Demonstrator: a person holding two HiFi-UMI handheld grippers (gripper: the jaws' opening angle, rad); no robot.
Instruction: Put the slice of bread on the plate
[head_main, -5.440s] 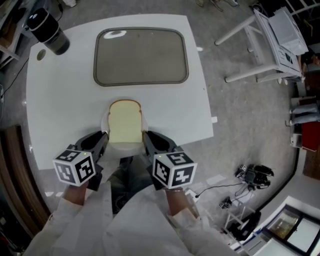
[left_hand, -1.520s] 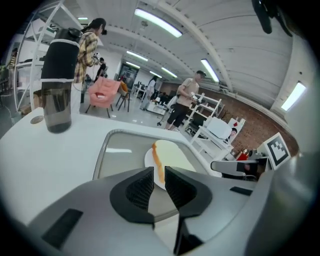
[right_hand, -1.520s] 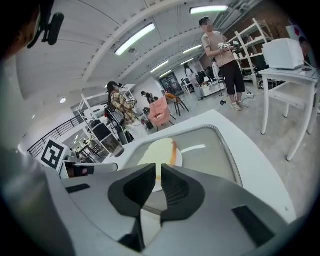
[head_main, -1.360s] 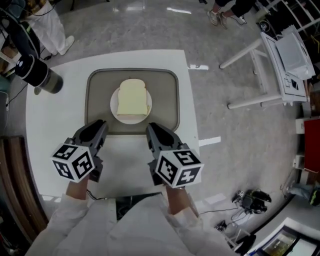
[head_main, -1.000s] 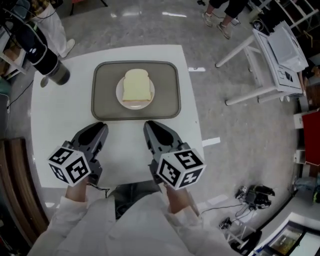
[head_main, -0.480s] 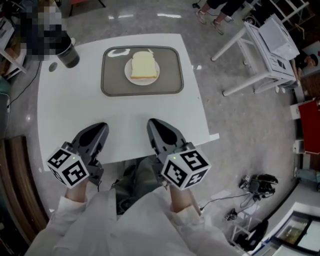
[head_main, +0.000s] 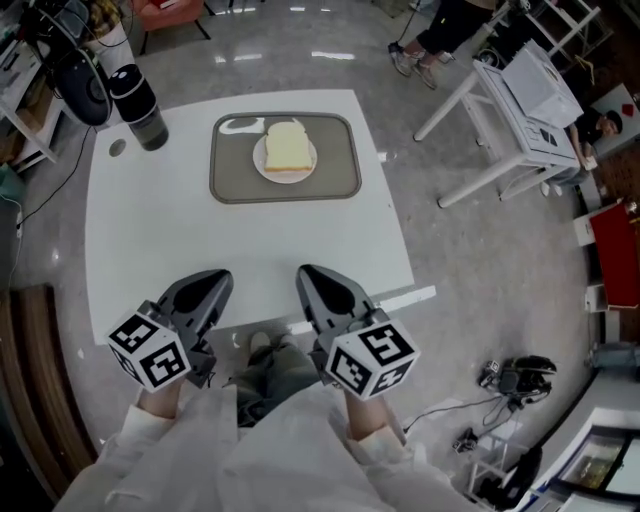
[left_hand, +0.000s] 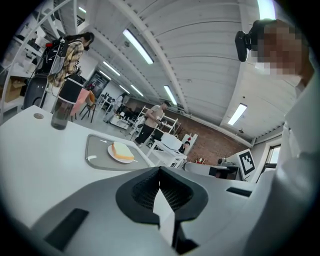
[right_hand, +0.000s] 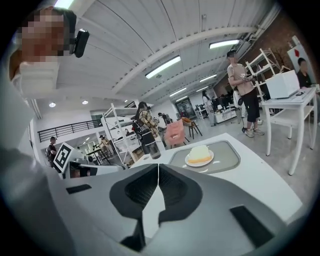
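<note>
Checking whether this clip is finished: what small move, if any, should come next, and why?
Probably just rest both tools: the bread slice lies on the plate, and the left tool and right tool are shut and empty.

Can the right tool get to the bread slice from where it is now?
Probably, once moved forward: only bare table lies between the right tool and the bread slice on its plate. Its jaws are shut.

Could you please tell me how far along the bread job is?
Done: the pale square slice of bread lies on the round white plate, on the grey tray. In hand: nothing; left tongs and right tongs are shut, empty. Left: nothing apparent.
</note>
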